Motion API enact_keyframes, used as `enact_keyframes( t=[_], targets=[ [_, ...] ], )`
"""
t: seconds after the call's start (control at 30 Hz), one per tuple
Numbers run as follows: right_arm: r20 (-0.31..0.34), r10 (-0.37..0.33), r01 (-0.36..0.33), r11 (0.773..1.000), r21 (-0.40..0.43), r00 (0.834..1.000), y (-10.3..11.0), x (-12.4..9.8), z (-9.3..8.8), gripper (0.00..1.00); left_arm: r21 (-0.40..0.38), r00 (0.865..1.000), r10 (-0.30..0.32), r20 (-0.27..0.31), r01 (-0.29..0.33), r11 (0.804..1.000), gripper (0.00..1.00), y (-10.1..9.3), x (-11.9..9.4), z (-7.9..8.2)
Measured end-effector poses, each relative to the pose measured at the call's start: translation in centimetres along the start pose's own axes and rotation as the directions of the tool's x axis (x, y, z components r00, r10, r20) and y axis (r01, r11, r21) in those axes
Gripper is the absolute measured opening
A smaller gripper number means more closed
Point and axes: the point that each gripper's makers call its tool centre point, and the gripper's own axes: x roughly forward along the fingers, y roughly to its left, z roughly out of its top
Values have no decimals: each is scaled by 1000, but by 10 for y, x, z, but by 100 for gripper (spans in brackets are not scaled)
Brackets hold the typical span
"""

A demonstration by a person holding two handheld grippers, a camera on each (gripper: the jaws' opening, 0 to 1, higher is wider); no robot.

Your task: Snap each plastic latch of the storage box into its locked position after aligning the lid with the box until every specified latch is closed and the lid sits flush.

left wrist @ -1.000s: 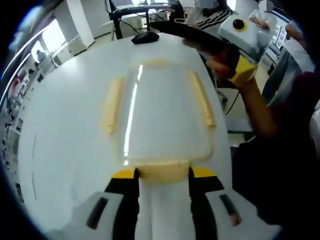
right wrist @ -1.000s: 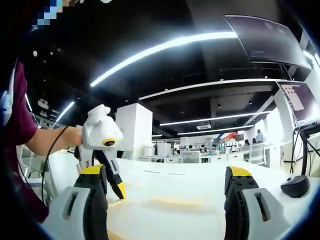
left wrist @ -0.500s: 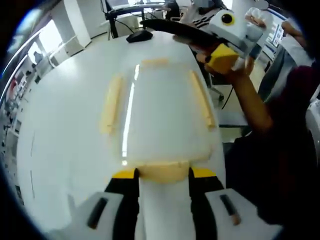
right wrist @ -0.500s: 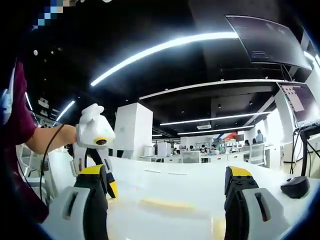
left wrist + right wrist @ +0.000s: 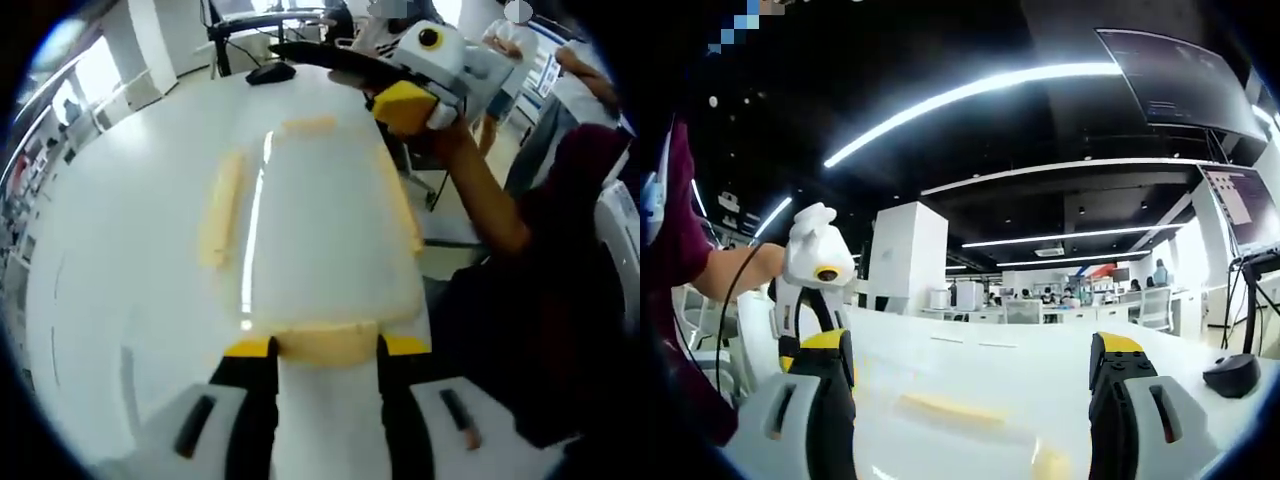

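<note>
The white counter (image 5: 120, 240) carries the storage box (image 5: 320, 230), lid on. At the box's near end, the left hand-held gripper (image 5: 325, 350) clamps its yellow latch (image 5: 325, 343). The right hand-held gripper (image 5: 975, 375), spread wide and empty, hovers above the box. A black mouse (image 5: 268, 72) lies beyond the box's far end.

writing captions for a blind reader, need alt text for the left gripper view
The left gripper straddles the near yellow latch of a translucent storage box lid on a white table. The right gripper hovers at the far corner.
</note>
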Motion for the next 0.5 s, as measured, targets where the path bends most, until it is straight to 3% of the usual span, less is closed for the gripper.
enact_keyframes(
  t=[0.5],
  targets=[
    [-14, 6, -6, 1000, -13, 1000, 3, 2, -2, 100, -2, 1000, 15, -7, -15, 1000, 38, -5, -8, -15]
  ],
)
